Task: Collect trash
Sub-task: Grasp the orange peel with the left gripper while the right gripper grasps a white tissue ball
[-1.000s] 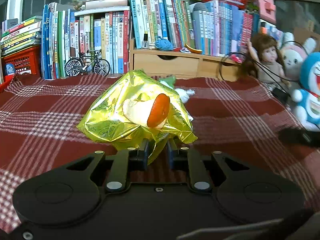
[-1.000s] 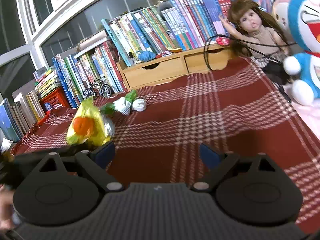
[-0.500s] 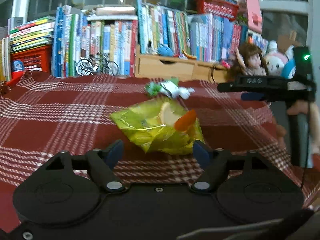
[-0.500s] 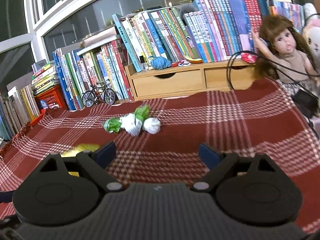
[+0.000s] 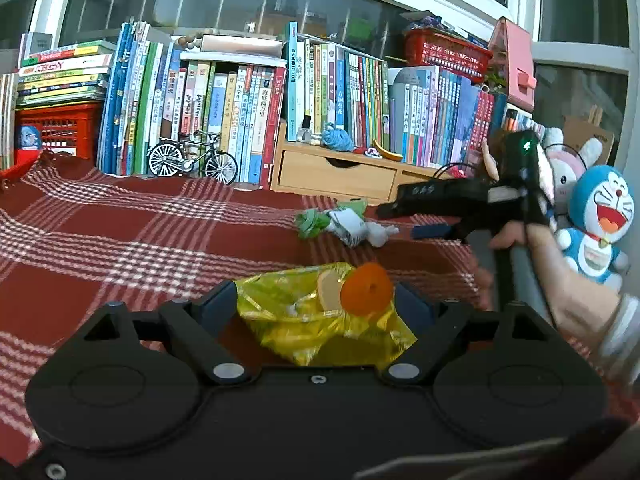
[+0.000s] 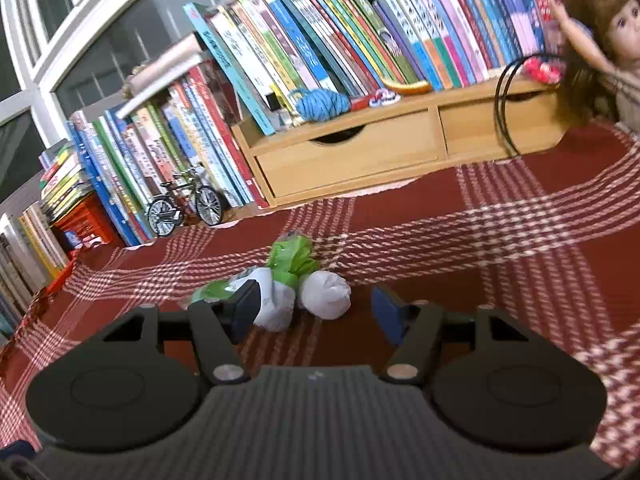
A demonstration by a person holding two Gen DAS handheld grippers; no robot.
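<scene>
A yellow foil wrapper point(image 5: 320, 320) with an orange piece point(image 5: 366, 288) on it lies on the red plaid cloth point(image 5: 120, 240). It sits between the wide-apart fingers of my left gripper point(image 5: 316, 306), which is open and does not grip it. Farther back lies a crumpled green and white trash pile point(image 5: 344, 224). My right gripper point(image 5: 416, 212), held by a hand point(image 5: 516, 236), is open just right of that pile. In the right wrist view the right gripper point(image 6: 316, 308) is open around the white paper ball point(image 6: 324, 294), with a green wrapper point(image 6: 292, 258) behind.
Rows of books point(image 5: 240, 104) and a wooden drawer box point(image 5: 340, 176) stand along the back. A model bicycle point(image 5: 192, 160) stands at the cloth's far edge. A doll point(image 6: 592, 40) and a blue plush toy point(image 5: 600, 220) are on the right, red baskets point(image 5: 56, 128) on the left.
My left gripper opened and let go of the yellow wrapper, which now lies on the cloth between its fingers. My right gripper moved forward up to the crumpled green and white pile.
</scene>
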